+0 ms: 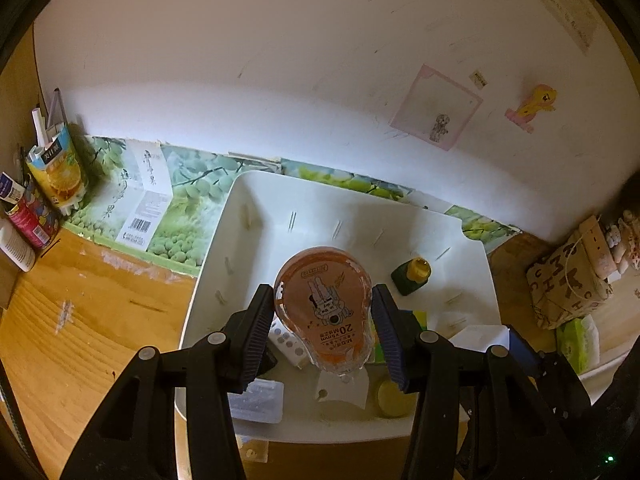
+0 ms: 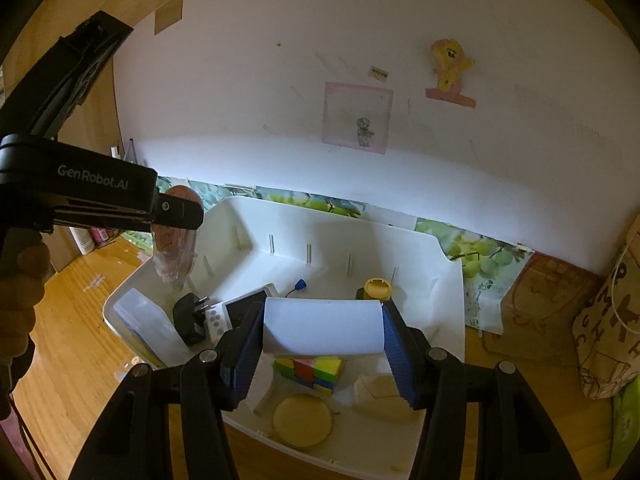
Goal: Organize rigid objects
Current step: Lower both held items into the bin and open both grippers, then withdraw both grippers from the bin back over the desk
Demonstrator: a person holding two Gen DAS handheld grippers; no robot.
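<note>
My left gripper (image 1: pixel 323 320) is shut on an orange correction tape dispenser (image 1: pixel 322 304) and holds it above the white bin (image 1: pixel 208 264). It also shows in the right wrist view (image 2: pixel 176 236), at the bin's left side. My right gripper (image 2: pixel 323 330) is shut on a white box (image 2: pixel 323 326) and holds it above the bin (image 2: pixel 448 304). In the bin lie a colour cube (image 2: pixel 310 372), a round yellow tin (image 2: pixel 303 420), a dark bottle with a yellow cap (image 2: pixel 376 290), a black plug (image 2: pixel 192 316), a white remote (image 2: pixel 216 322) and a clear case (image 2: pixel 148 320).
The bin stands on a wooden desk (image 1: pixel 80 320) against a white wall. Cartons and a cup of pens (image 1: pixel 44 184) stand at the far left. A brown lettered paper bag (image 2: pixel 612 336) and a green tissue pack (image 1: pixel 578 344) sit to the right.
</note>
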